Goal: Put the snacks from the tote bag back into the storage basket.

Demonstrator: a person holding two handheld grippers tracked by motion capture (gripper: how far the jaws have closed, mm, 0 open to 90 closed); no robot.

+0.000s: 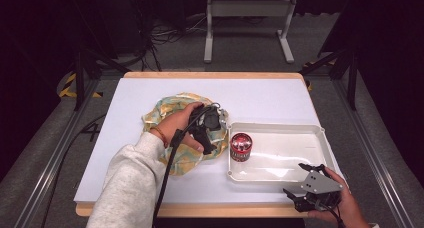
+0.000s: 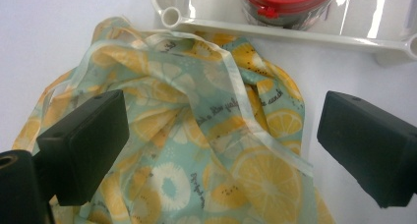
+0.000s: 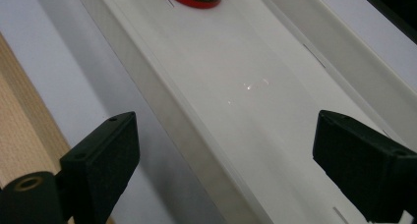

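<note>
1. Cloth (image 1: 182, 130), one piece, lies crumpled on the white tabletop (image 1: 125, 138) just left of the tray (image 1: 320, 150); it is pale teal, printed with yellow lemon slices, and edged in a light binding.
2. Left gripper (image 1: 205, 128) hangs over the cloth's right part, jaws spread wide, clasping nothing.
3. Right gripper (image 1: 312, 170) sits at the tray's near right corner, jaws equally wide, empty.
4. One white tray holds one red-lidded jar (image 1: 241, 146) at its left end.
</note>
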